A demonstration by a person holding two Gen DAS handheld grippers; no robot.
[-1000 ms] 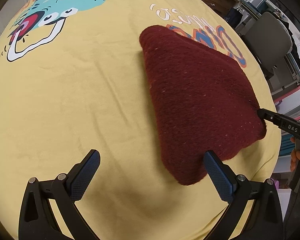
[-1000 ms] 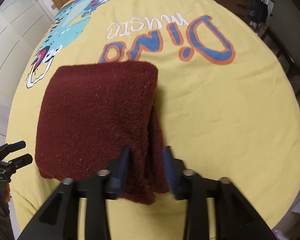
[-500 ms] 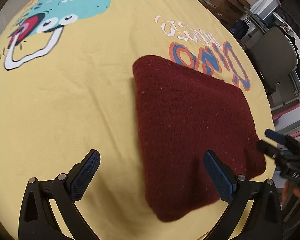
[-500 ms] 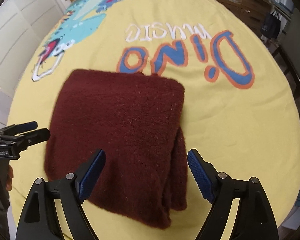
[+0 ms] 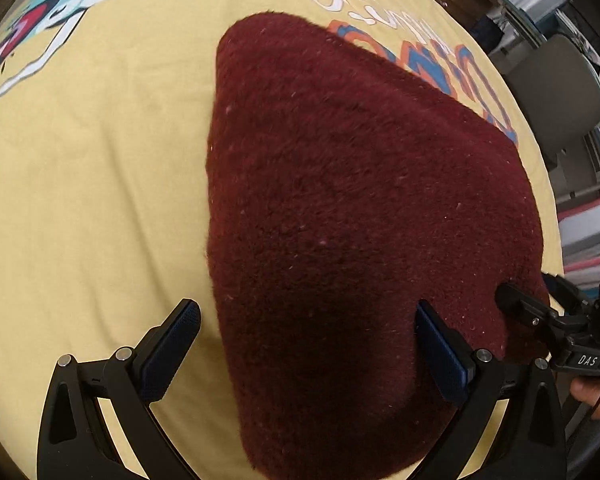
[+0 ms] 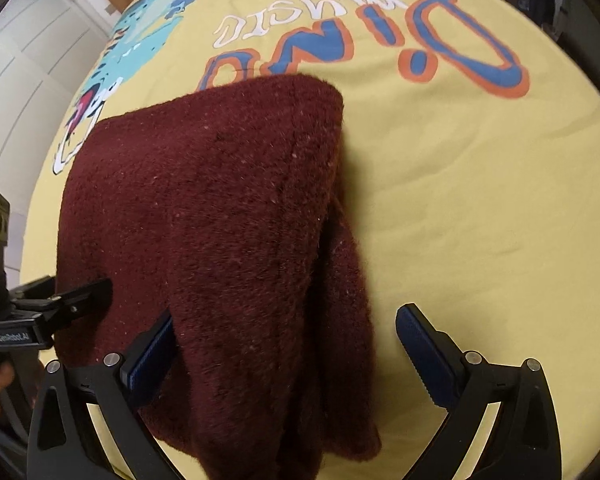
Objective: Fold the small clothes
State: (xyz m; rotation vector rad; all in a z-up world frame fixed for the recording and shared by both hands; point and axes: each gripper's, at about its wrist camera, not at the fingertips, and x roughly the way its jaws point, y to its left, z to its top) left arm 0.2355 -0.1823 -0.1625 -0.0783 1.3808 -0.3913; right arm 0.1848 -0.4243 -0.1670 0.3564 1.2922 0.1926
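While the dark red knitted garment (image 5: 360, 220) lies folded on the yellow printed cloth (image 5: 92, 184) that covers the counter, both grippers stand at its near edge with their fingers spread. The left gripper (image 5: 308, 344) straddles the near left part of the bundle, one pad on the bare cloth and the other over the knit; nothing is pinched. The right gripper (image 6: 284, 344) straddles the near right part in the same way, wide apart, with a loose inner layer (image 6: 348, 288) showing along the right side (it sticks out from under the top layer). Each gripper also appears at the margin of the other's view, close to the garment's edge.

The step in hand looks like taking hold of the near edge for a further fold, or tidying the bundle. To do it well, each gripper should come down low enough to catch all layers at once, not the top one alone, and both should close at matching places on the edge. The protruding inner layer is the risk: if missed, it will likely drag out and spoil the fold.
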